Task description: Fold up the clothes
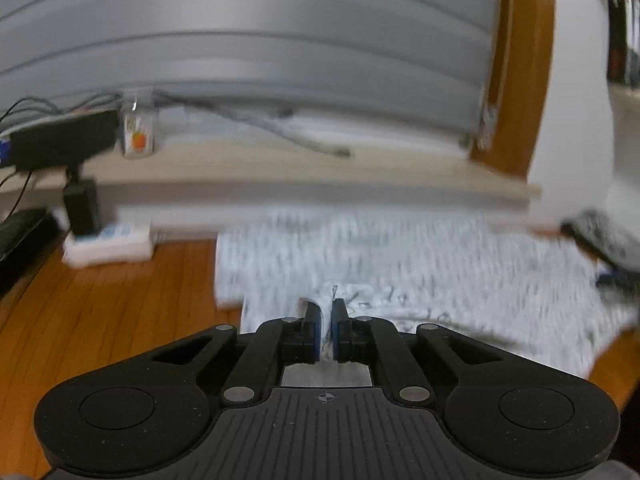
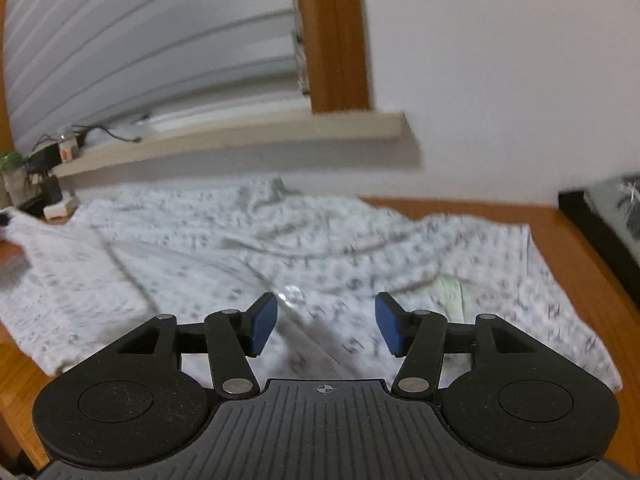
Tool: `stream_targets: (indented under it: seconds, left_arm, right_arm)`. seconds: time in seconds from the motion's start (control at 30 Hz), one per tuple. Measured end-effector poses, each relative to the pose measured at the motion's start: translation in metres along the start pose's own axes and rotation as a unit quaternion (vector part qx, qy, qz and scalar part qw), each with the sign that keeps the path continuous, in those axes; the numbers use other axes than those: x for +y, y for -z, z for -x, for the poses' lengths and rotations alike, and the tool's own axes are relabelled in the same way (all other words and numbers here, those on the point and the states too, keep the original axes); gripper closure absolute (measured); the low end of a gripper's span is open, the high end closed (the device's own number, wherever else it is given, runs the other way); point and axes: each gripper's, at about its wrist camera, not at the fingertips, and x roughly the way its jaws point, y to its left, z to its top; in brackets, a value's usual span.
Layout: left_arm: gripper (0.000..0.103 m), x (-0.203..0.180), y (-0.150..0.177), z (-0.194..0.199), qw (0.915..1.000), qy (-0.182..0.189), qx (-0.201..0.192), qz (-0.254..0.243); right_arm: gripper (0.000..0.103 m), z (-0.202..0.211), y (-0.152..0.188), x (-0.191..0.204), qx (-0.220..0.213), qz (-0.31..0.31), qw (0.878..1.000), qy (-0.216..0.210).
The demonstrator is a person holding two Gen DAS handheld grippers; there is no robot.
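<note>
left tool pinching a thin bit of patterned shirt hem | right tool wide, empty above the shirt | risk: fabric slips out

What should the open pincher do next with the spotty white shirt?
Probably come down and pinch the cloth just ahead. The right gripper is open with nothing between its pads, over the white shirt, while the left gripper is already shut on a bunch of it.
</note>
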Motion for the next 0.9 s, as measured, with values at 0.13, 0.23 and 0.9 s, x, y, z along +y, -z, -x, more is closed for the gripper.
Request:
stream_targets:
  seconds: [0.13,0.23,0.9]
  left_arm:
    - [0.074,0.009,0.025,0.006,0.9986,-0.036,0.038,-0.008]
    - [0.066,0.022,0.022,0.012,0.9981,-0.054,0.026,0.012]
    - [0.101,-0.002,0.021,0.009,0.9999,-0.001,0.01,-0.003]
  right_arm:
    - [0.045,-0.008,0.004,-0.004,0.016,-0.001,1.0,-0.003]
    - [0.042,-0.011,0.004,-0.005,0.017,-0.01,1.0,-0.006]
    - [0.042,-0.013,0.007,-0.009,0.017,-0.033,0.999,-0.006]
